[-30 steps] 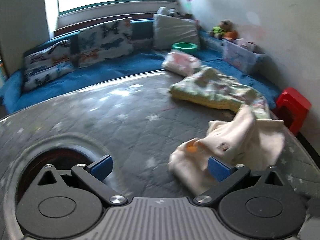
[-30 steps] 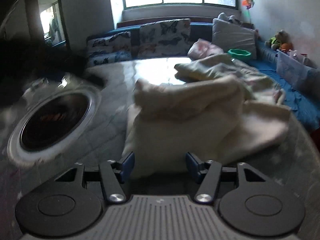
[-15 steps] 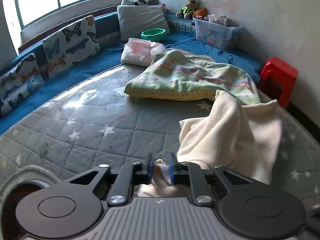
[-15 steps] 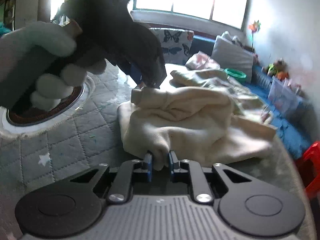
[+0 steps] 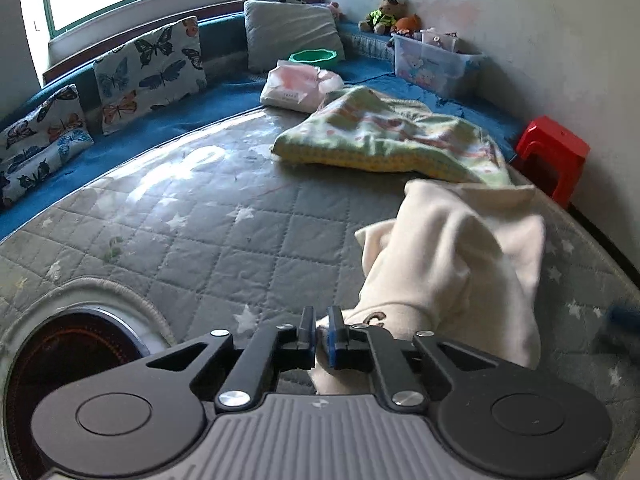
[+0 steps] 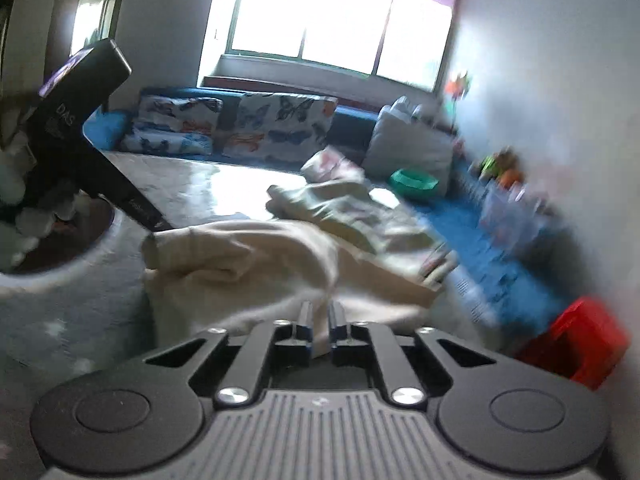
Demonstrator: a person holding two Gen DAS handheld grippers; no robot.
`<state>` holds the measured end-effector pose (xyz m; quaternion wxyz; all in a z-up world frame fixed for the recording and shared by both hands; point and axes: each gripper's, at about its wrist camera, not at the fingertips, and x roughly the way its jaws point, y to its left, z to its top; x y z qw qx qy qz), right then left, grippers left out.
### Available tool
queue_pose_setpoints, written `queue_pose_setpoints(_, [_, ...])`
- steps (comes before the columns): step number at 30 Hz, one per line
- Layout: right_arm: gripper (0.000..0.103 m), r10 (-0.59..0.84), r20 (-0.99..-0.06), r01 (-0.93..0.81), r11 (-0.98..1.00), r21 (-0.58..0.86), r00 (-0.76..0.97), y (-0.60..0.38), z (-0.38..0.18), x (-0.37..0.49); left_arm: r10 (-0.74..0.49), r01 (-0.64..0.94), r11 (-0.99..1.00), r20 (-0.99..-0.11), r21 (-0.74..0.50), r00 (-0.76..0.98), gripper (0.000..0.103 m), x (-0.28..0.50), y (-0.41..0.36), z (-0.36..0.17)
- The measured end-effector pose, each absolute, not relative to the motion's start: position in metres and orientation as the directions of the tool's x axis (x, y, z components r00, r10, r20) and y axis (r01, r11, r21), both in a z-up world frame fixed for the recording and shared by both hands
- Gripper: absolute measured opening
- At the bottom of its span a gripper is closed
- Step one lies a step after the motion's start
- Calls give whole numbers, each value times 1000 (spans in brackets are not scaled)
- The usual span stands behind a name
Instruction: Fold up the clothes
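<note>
Left gripper (image 5: 321, 330): jaws nearly closed, pinching an edge of the cream garment (image 5: 452, 264). Right gripper (image 6: 320, 328): jaws nearly closed too, a fold of the same cream cloth clamped between them.

Cream garment bunched on the grey quilted mat (image 5: 208, 232), near right in the left view, lifted toward the grippers at its held edges. Soft fleecy fabric, thick folds; small brown mark near the cuff, unreadable.

Left view only: star-printed diamond quilting sharp, round dark opening (image 5: 60, 364) with a pale rim at near left, clear storage box (image 5: 430, 62) with a bear print, plush toys on the far ledge. Right view only, blurred: other gripper's black body (image 6: 76, 128) at left in a white-gloved hand, lettering "DAS" legible on it.

Both views: green-yellow patterned blanket (image 5: 384, 140) beyond the garment, butterfly cushions (image 5: 150, 68) along the blue bench, green bowl (image 5: 312, 56), red stool (image 5: 554, 154) far right.
</note>
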<state>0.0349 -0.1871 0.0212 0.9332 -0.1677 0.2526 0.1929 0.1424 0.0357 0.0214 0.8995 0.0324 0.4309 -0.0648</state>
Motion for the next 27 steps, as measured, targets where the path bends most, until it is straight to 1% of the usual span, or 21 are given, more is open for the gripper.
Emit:
queue_pose_setpoints(1, [25,292,-547,-466,860,-209,784,-183,18,33,-104,151,988,-776,-11,622,13,144,35,23])
queue_pose_setpoints(2, [41,308,-558,-486,850,-201,771,-178,14,32,-103,157,988,-773,-4,626,22,146,33,23])
queue_pose_setpoints(3, [48,324,-568,-506,840,-194,756,-174,10,31,-102,164,987,-770,3,630,30,148,31,24])
queue_pose_setpoints(4, [48,340,-579,-526,830,-186,741,-169,7,29,-102,170,985,-766,10,634,51,150,28,24])
queue_pose_setpoints(5, [49,355,-589,-545,819,-178,726,-165,3,28,-91,170,985,-759,27,645,67,152,24,23])
queue_pose_setpoints(6, [53,371,-599,-565,808,-170,710,-160,-1,26,-87,174,984,-755,36,650,75,155,21,20])
queue_pose_setpoints(7, [54,384,-609,-585,794,-167,694,-155,-4,24,-96,180,983,-761,28,642,85,158,19,17])
queue_pose_setpoints(8, [56,388,-619,-607,773,-186,683,-148,-9,22,-105,186,982,-766,19,634,87,161,17,14])
queue_pose_setpoints(10, [58,381,-630,-635,734,-239,677,-133,-19,20,-125,199,980,-775,0,619,87,166,14,8])
queue_pose_setpoints(12, [58,357,-630,-641,707,-300,689,-123,-28,19,-143,211,977,-781,-15,608,81,167,11,2])
queue_pose_setpoints(13, [56,341,-626,-636,697,-332,701,-119,-31,19,-153,220,975,-784,-21,602,65,168,11,0])
queue_pose_setpoints(14, [52,325,-622,-631,685,-364,713,-115,-35,19,-160,224,974,-787,-28,596,43,166,10,-1])
queue_pose_setpoints(15, [44,309,-616,-624,673,-396,724,-112,-39,19,-165,222,974,-791,-38,589,32,166,12,-1])
queue_pose_setpoints(16, [40,295,-611,-618,663,-422,734,-109,-41,19,-170,220,974,-795,-47,582,19,167,13,0])
queue_pose_setpoints(17, [29,286,-609,-612,661,-433,740,-110,-41,20,-171,215,975,-792,-51,586,13,166,16,1])
queue_pose_setpoints(18, [20,279,-605,-606,662,-442,746,-111,-39,22,-165,206,977,-786,-49,595,8,164,19,4])
queue_pose_setpoints(19, [16,277,-594,-596,668,-446,755,-114,-34,22,-158,197,979,-781,-46,605,4,162,22,7])
queue_pose_setpoints(20, [14,276,-583,-586,675,-449,764,-117,-30,22,-148,186,982,-774,-39,615,3,159,26,10])
queue_pose_setpoints(25, [11,269,-518,-532,706,-467,812,-132,-5,21,-124,132,990,-744,-49,657,1,145,53,28])
queue_pose_setpoints(27, [10,268,-484,-507,718,-477,833,-135,7,21,-156,136,987,-734,-87,661,1,138,62,37])
